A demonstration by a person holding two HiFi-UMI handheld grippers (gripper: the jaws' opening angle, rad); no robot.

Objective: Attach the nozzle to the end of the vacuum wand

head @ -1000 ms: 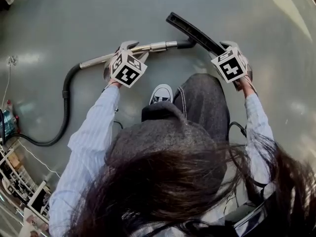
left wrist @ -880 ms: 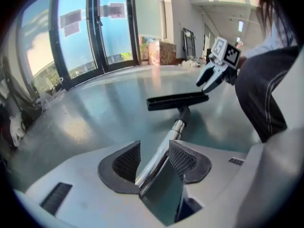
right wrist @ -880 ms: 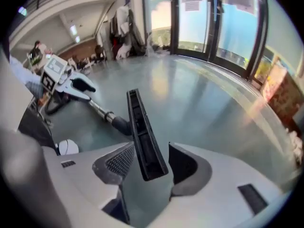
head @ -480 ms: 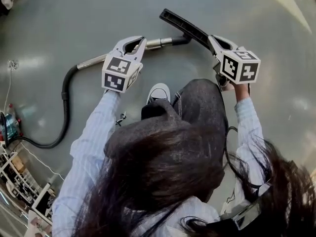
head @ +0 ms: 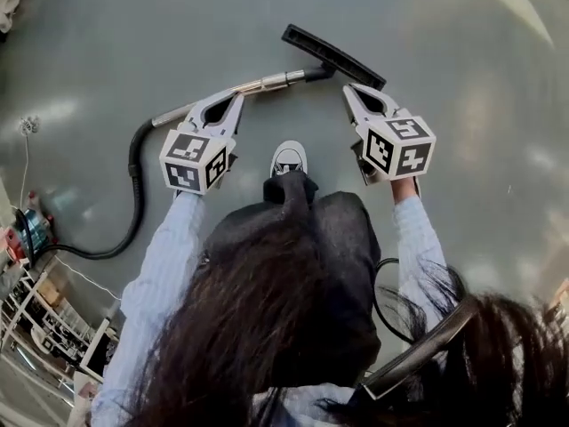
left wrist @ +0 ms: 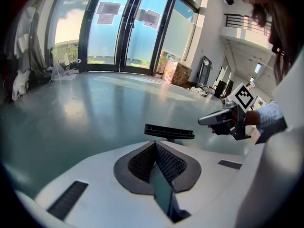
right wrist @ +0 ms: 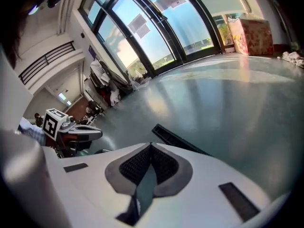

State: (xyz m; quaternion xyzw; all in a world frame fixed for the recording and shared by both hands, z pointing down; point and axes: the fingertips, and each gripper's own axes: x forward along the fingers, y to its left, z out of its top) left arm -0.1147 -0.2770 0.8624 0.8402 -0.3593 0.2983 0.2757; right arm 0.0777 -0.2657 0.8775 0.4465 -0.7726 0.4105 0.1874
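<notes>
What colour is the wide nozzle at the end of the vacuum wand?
Black. The nozzle shows best in the head view.

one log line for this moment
left tongs: shut, empty | right tongs: shut, empty | nozzle: joined to wand end, on floor | contact: none

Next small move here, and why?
Probably just draw the left gripper and right gripper back and stop. Both are shut and empty, and the nozzle looks seated on the wand end, lying on the floor.
</notes>
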